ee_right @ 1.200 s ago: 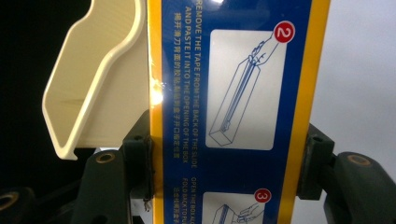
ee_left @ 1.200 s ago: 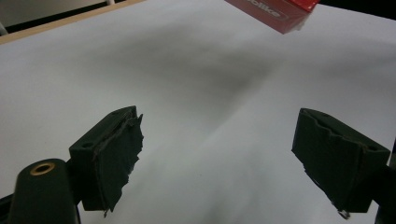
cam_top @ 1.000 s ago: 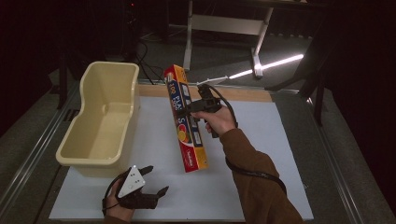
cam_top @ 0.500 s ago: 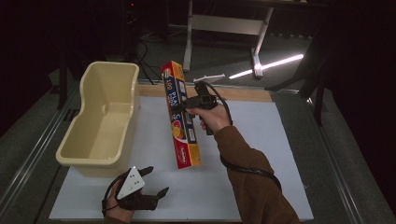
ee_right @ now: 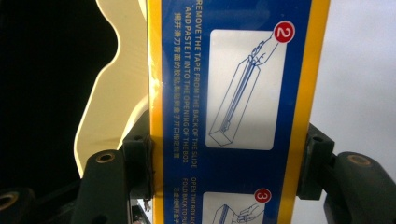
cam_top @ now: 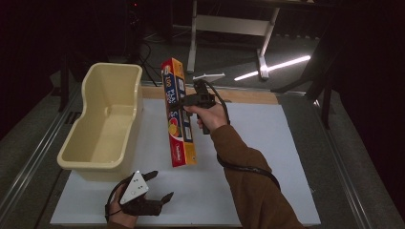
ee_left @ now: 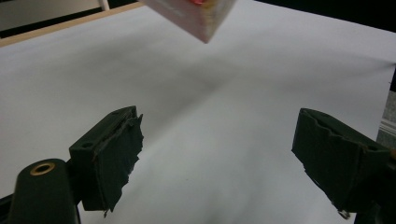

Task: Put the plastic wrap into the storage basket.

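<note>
Right gripper (cam_top: pixel 187 101) clamped across a long blue-and-yellow wrap box (cam_top: pixel 178 114), lifted off the white table (cam_top: pixel 267 157), beside the cream tub (cam_top: pixel 102 124). Left gripper (cam_top: pixel 157 187) spread wide, empty, below the box's lower end.

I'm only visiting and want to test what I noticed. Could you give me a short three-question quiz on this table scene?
1. True or false: the right tongs clamp the long box clear of the white table.
2. What stands left of the box?
A. a cream tub
B. a red kettle
C. a glass jar
3. How do the left tongs stand, open or shut?

Key
1. True; the box hangs tilted above the table.
2. A.
3. Open, with nothing between them.
</note>
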A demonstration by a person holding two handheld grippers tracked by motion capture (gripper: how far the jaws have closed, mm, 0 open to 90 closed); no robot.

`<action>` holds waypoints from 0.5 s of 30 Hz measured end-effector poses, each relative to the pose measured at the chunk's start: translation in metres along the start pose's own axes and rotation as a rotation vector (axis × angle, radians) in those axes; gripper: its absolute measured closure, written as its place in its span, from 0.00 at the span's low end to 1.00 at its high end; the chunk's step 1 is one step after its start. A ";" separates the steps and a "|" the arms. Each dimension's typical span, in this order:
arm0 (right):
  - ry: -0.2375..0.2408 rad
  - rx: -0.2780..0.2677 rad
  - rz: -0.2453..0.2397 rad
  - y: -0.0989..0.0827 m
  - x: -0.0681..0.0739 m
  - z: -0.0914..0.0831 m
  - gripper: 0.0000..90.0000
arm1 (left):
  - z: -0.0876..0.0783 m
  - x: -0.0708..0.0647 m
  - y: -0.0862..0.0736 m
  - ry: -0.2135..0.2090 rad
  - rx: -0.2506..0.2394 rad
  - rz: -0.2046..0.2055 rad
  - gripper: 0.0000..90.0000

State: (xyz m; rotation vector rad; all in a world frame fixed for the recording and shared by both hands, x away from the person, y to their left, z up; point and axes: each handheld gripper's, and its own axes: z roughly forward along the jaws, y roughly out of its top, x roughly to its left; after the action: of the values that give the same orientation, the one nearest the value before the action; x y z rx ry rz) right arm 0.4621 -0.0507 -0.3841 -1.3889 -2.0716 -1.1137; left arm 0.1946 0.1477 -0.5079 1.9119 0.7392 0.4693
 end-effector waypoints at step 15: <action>0.057 -0.015 0.033 0.010 0.015 0.023 0.43 | -0.001 0.000 0.000 -0.001 -0.004 -0.006 0.17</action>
State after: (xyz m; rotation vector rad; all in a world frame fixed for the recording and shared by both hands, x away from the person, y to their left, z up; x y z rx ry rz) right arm 0.4668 -0.0219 -0.3836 -1.3777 -1.9972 -1.1438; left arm 0.1942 0.1484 -0.5081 1.9054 0.7425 0.4659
